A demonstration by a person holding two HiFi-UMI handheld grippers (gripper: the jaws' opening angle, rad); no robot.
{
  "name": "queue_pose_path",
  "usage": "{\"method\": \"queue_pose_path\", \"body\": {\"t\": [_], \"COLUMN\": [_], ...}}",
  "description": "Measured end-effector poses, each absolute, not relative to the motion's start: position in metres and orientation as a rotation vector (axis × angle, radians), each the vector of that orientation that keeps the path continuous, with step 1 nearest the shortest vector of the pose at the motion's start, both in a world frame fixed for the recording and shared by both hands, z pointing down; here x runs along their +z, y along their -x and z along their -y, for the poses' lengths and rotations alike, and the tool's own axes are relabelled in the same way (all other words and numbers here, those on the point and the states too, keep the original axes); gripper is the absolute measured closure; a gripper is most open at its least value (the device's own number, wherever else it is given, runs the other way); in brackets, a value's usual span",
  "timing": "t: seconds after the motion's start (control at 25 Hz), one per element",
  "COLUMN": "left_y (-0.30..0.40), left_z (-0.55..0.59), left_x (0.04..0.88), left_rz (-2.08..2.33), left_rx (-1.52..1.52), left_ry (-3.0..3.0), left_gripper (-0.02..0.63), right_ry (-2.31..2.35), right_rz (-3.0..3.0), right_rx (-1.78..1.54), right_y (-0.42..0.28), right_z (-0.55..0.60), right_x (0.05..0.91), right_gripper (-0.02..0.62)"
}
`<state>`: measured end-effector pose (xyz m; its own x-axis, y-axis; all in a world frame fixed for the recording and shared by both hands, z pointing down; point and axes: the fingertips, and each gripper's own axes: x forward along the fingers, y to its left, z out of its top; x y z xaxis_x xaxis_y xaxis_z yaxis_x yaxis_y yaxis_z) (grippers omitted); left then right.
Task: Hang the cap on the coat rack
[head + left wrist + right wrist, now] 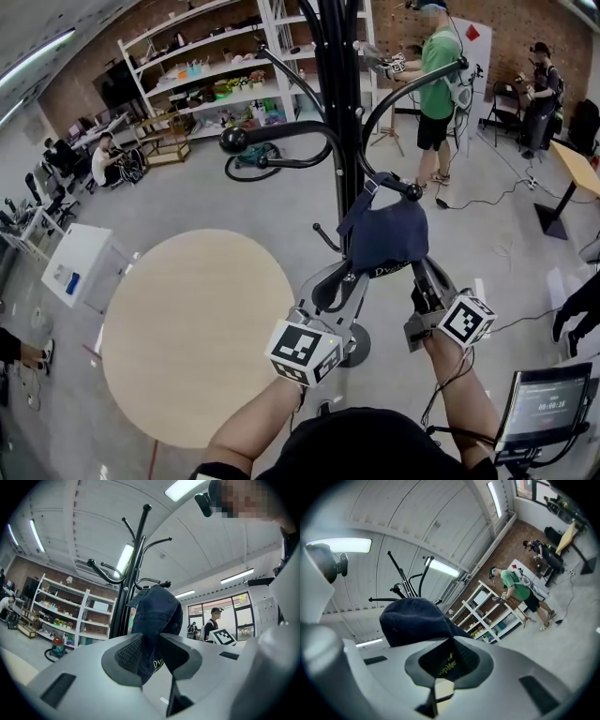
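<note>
Nearest, low in the frame, the left gripper (345, 274) and the right gripper (420, 269) were each clamped on the lower edge of the navy cap (384, 234) at frame centre. Just behind, its back strap looked draped over a knob-tipped hook (410, 191) of the black coat rack (337, 112). Hanging seemed nearly done; releasing and withdrawing remained.
</note>
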<state>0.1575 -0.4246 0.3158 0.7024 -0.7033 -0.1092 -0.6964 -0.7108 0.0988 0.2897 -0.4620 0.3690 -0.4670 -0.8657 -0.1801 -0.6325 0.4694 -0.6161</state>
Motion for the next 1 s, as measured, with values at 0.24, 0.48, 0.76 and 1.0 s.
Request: {"method": "queue_pose_path", "body": {"t": [0.24, 0.48, 0.76, 1.0], "left_y": [-0.138, -0.131, -0.14, -0.149], "left_z": [0.42, 0.405, 0.388, 0.365], "left_x": [0.329, 0.345, 0.357, 0.38], "left_rz": [1.265, 1.295, 1.315, 1.263], "left_rx": [-0.215, -0.195, -0.178, -0.161], "left_ry": [-2.769, -2.72, -2.685, -2.666], "left_gripper": [0.51, 0.51, 0.509, 0.511], "right_ry": [1.216, 1.253, 1.266, 1.217], "right_rz": [-2.305, -2.352, -2.425, -2.49], "right_rx": [-0.65, -0.615, -0.539, -0.464], "right_y": [-0.278, -0.276, -0.284, -0.275], "right_z": [0.465, 0.455, 0.433, 0.399], "right_x": [0.372, 0.381, 0.38, 0.378], "right_gripper": [0.581, 0.449, 0.448, 0.448]}}
